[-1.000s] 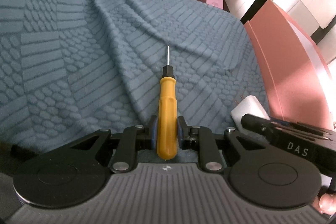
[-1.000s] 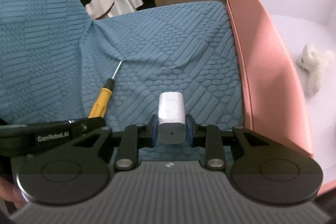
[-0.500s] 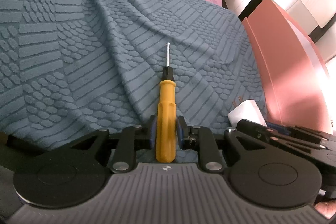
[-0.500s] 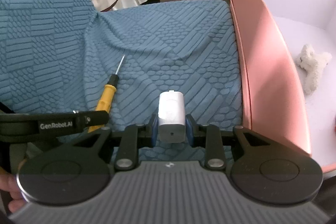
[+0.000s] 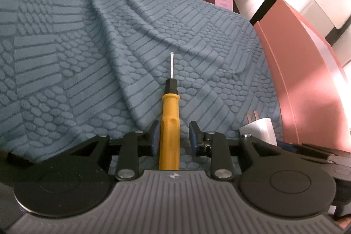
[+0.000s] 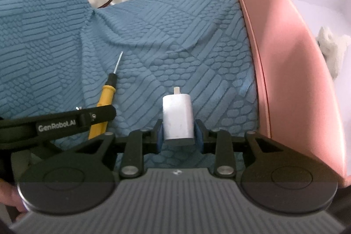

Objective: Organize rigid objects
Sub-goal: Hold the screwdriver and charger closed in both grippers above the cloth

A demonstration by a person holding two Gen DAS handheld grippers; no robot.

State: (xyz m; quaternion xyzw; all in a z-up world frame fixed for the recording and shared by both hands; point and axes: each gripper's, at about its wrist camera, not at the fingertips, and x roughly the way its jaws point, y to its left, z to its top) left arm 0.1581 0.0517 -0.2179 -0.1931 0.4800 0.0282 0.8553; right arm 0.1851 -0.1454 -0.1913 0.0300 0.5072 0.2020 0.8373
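Two hand-held grippers worked side by side over a blue textured cover, next to a pink box. The main hazard lay with the left gripper: its jaws were opening, a clear gap showed on the right of the yellow-handled screwdriver between them while the left pad stood close against the handle, so the tool was no longer pinched. Lying on a soft, creased cover that falls away toward the gripper, the round handle could probably roll or slide out of line once fully freed. The right gripper was likewise opening around the white charger plug; its pads stood just beside the plug's flanks, and whether they pressed on it could not be told with certainty. If the plug was let go on the quilted relief it could tip onto a side, and its prong, pointing away from the camera, could catch in the fabric. The two tools sat near one another, the left gripper's body crossing the right camera's lower left, so any sideways move risked a knock. Both grippers pointed steeply downward at the cover, level across their jaws. The screwdriver's shaft pointed away up the cover; a white plush toy lay inside the box.
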